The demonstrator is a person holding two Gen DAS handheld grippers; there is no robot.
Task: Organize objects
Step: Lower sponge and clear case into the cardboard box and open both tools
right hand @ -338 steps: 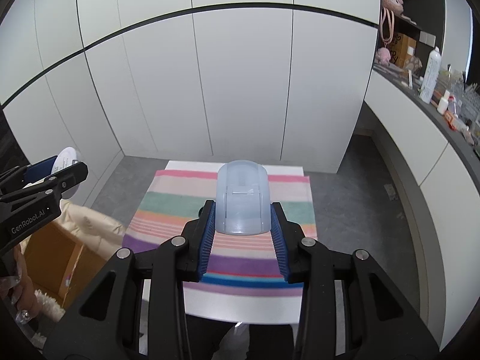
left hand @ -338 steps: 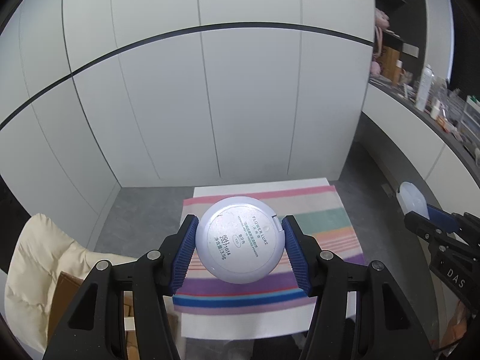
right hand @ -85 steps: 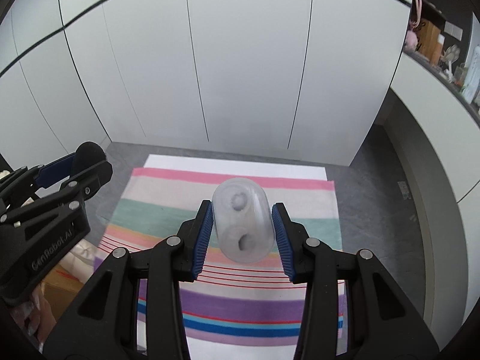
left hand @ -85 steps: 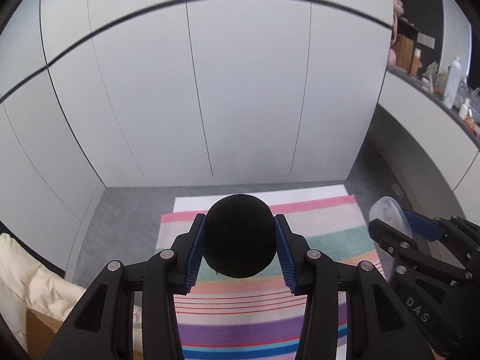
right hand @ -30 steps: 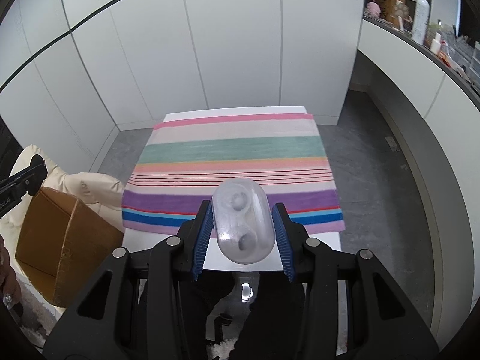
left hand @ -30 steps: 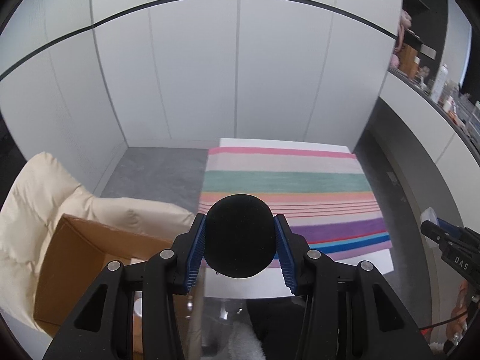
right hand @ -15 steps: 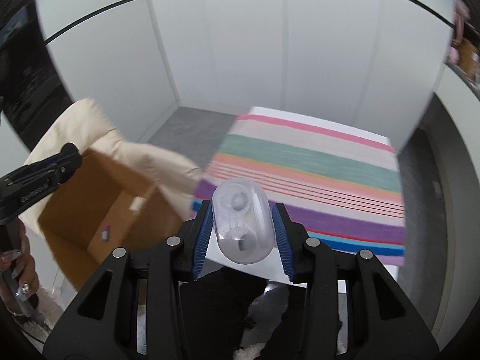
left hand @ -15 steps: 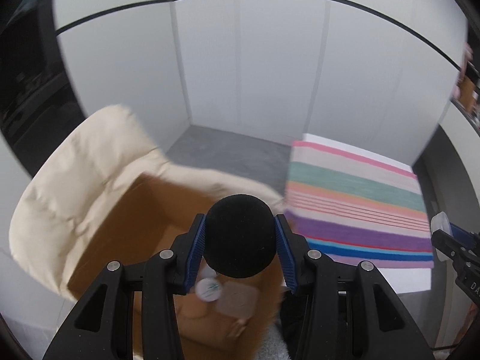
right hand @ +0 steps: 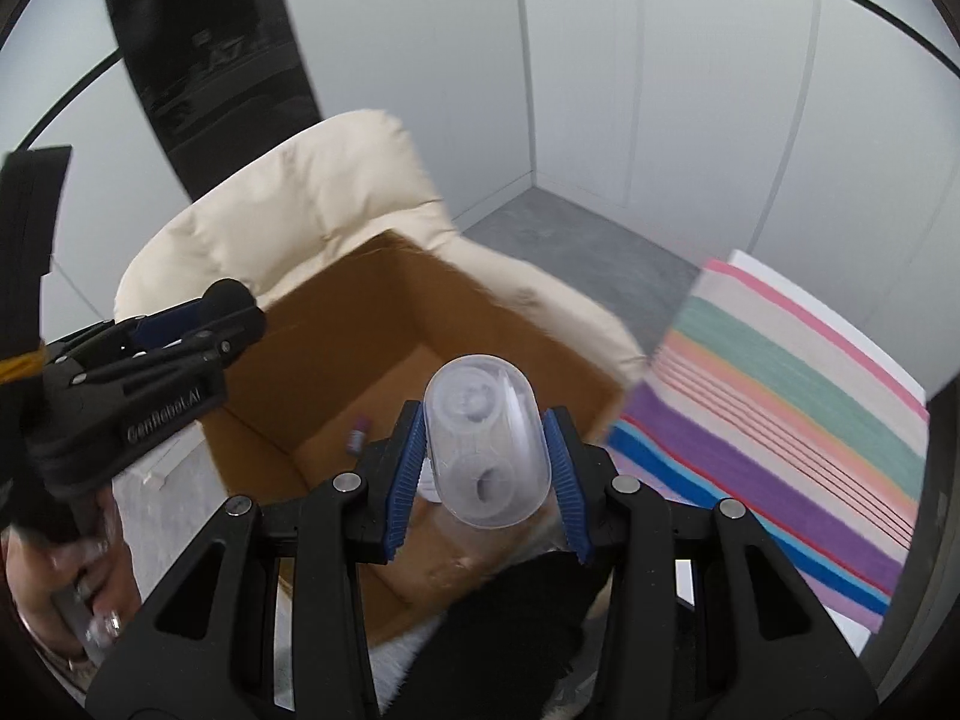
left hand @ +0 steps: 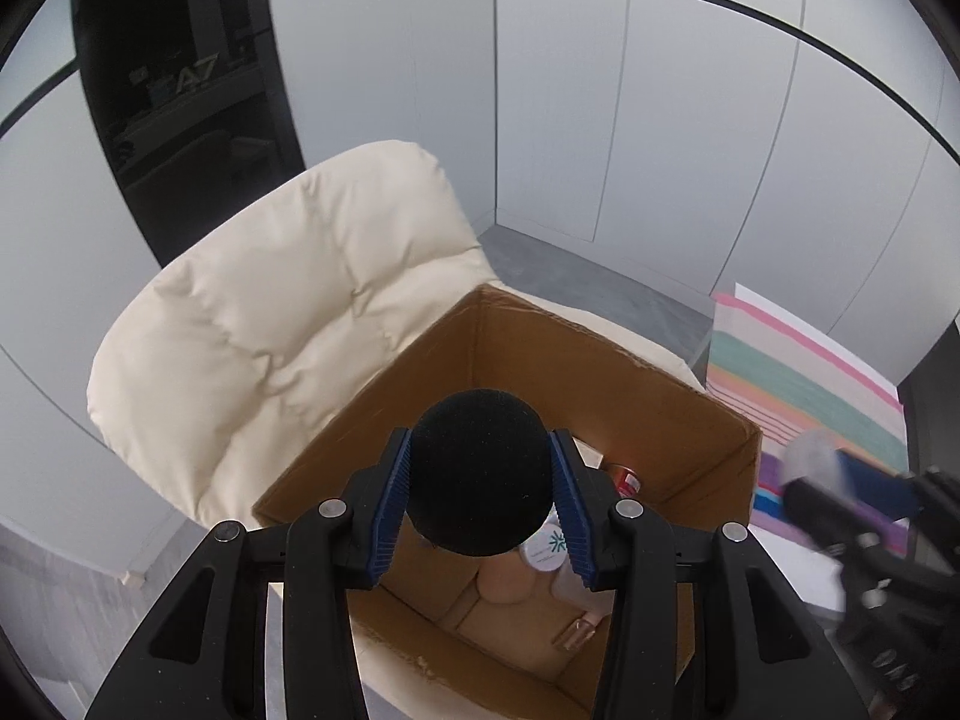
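A black foam ball (left hand: 480, 471) is pinched between the blue pads of my left gripper (left hand: 480, 498), which is shut on it above an open cardboard box (left hand: 606, 348). Inside the box lie a white round tin (left hand: 543, 549), a red item (left hand: 624, 476) and other small things. My right gripper (right hand: 485, 468) is shut on a clear plastic case (right hand: 485, 456) and hovers over the same cardboard box (right hand: 384, 312). In the right wrist view the left gripper (right hand: 231, 306) with the black foam ball (right hand: 228, 294) shows at the left.
The box rests on a cream padded chair (left hand: 288, 312). A striped cloth (right hand: 798, 396) covers a white table to the right. White cabinet doors (left hand: 600, 108) stand behind, with a dark opening (left hand: 174, 90) at the upper left. A hand (right hand: 78, 606) grips the left tool.
Both grippers have swung left from the striped table to above the box on the chair. Each keeps its object; the box's inside now shows.
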